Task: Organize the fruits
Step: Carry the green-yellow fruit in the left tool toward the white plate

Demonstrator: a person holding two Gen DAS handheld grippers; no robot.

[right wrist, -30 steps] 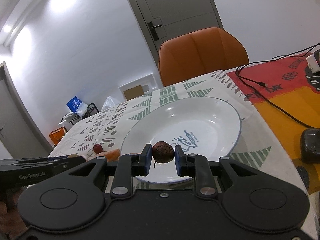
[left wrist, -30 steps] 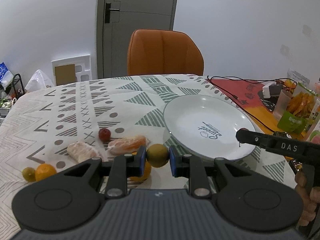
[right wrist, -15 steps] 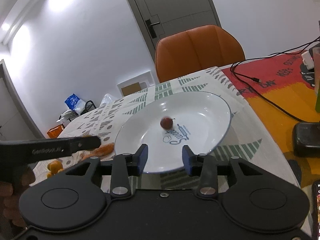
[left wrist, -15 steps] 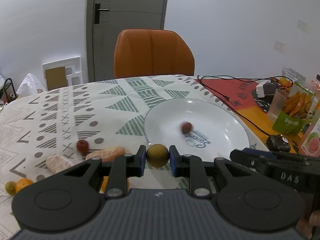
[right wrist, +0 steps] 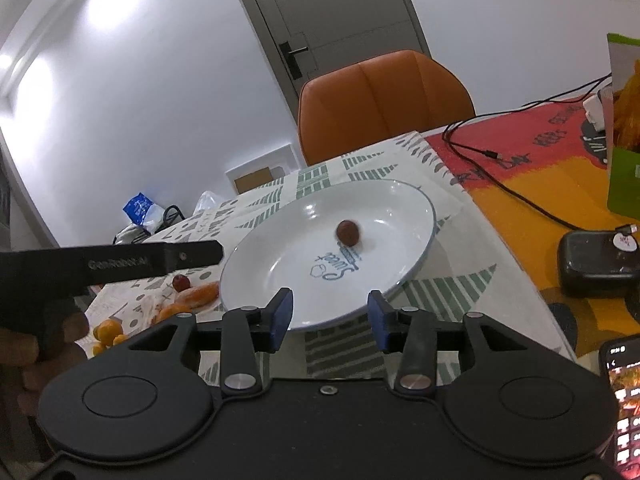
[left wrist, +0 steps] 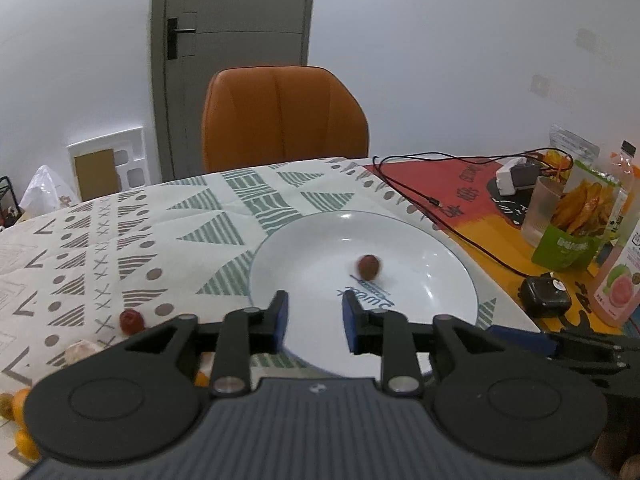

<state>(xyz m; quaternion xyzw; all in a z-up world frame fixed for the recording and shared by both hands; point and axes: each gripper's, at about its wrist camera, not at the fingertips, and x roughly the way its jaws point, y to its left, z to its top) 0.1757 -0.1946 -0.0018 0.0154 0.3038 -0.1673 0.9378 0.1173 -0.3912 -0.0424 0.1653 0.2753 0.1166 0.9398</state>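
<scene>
- White and glossy, the round ceramic plate point(left wrist: 420, 248) with a thin blue rim sits in the middle of the left wrist view; in the right wrist view the same plate point(right wrist: 280, 256) fills the centre.
- A small reddish-brown round fruit point(left wrist: 368, 267) lies alone on the plate, just above the printed blue lettering; it looks a little smeared, so I can't say whether it is rolling or at rest. It shows again in the right view point(right wrist: 347, 232).
- The left gripper point(left wrist: 314, 322), black with blue pads, stands spread at the lower centre of its frame, nothing between the fingers, over the plate's near rim.
- The right gripper point(right wrist: 329, 316) is likewise spread wide and empty at the lower centre of its frame, at the plate's near edge.
- On the patterned white-and-green tablecloth point(left wrist: 140, 240), at the lower left of the left view, a small red round fruit point(left wrist: 131, 321) lies off the plate.
- Further down in that lower left corner, small orange citrus fruits point(left wrist: 18, 404) peek out beside the gripper body.
- In the right view a peeled orange segment point(right wrist: 198, 292) lies just beside the plate's left rim.
- An orange padded chair point(left wrist: 282, 116) stands behind the table, upper centre of the left frame.
- A black cable point(left wrist: 440, 208) trails across the red-and-orange cloth at the right.
</scene>
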